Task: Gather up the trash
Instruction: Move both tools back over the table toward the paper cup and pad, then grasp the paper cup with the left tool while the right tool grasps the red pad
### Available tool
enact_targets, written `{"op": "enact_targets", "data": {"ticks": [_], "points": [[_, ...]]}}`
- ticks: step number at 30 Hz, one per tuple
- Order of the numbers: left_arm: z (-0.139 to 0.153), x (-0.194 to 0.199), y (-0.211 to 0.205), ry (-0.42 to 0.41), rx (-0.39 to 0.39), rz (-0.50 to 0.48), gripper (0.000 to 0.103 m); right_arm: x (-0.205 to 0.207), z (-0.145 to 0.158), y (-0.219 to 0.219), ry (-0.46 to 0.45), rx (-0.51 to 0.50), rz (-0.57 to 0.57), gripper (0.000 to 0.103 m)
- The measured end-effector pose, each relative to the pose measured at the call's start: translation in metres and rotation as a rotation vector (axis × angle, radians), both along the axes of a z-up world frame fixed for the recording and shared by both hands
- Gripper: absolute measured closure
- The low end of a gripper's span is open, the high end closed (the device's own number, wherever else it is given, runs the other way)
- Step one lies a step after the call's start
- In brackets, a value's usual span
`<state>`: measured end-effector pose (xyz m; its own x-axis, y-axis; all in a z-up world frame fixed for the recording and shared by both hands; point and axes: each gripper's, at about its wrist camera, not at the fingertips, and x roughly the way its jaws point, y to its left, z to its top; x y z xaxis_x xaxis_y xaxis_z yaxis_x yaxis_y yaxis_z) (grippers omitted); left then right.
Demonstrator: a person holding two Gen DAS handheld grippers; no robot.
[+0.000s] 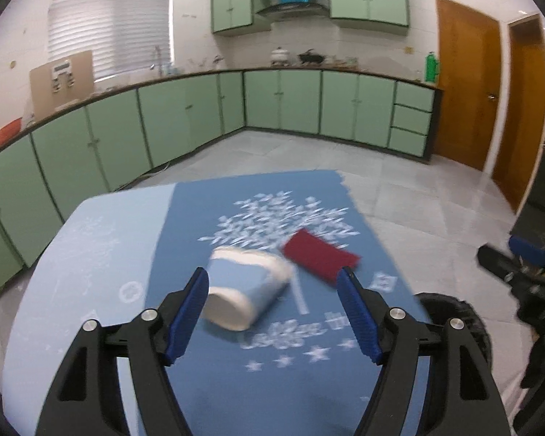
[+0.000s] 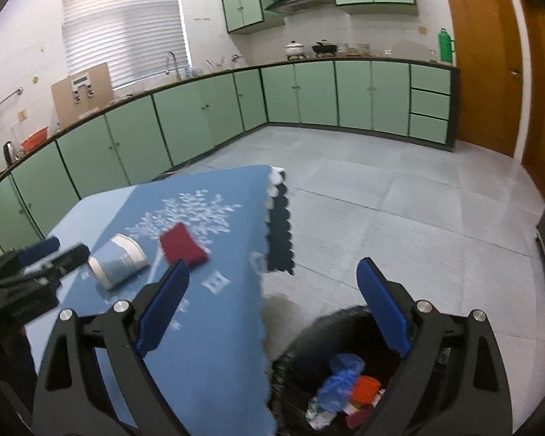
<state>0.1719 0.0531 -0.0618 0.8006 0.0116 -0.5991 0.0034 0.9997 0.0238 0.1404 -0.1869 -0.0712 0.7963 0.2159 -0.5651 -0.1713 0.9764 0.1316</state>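
Note:
A blue and white paper cup (image 1: 245, 287) lies on its side on the blue tablecloth (image 1: 207, 381). A dark red cloth (image 1: 319, 256) lies just right of it. My left gripper (image 1: 274, 281) is open, its jaws wide on either side of the cup, just above and near it. My right gripper (image 2: 272, 272) is open and empty, above the table's right edge and the black trash bin (image 2: 290, 363). The bin holds blue plastic, an orange piece and other scraps. The cup (image 2: 118, 261) and the red cloth (image 2: 181, 245) also show in the right wrist view.
The table (image 2: 214, 381) stands in a kitchen with green cabinets (image 1: 185, 116) along the far walls. Grey tiled floor (image 2: 399, 210) lies to the right of the table. Wooden doors (image 1: 468, 80) stand at the right. The left gripper (image 2: 29, 265) shows at the left edge of the right wrist view.

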Motion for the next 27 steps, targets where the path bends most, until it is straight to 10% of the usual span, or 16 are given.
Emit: {"op": "enact_targets", "data": {"ticks": [27], "points": [[-0.064, 0.054, 0.024, 0.199, -0.009, 0.027, 0.028, 0.067, -0.035, 0.047, 0.077, -0.018, 0.093, 0.012]]}}
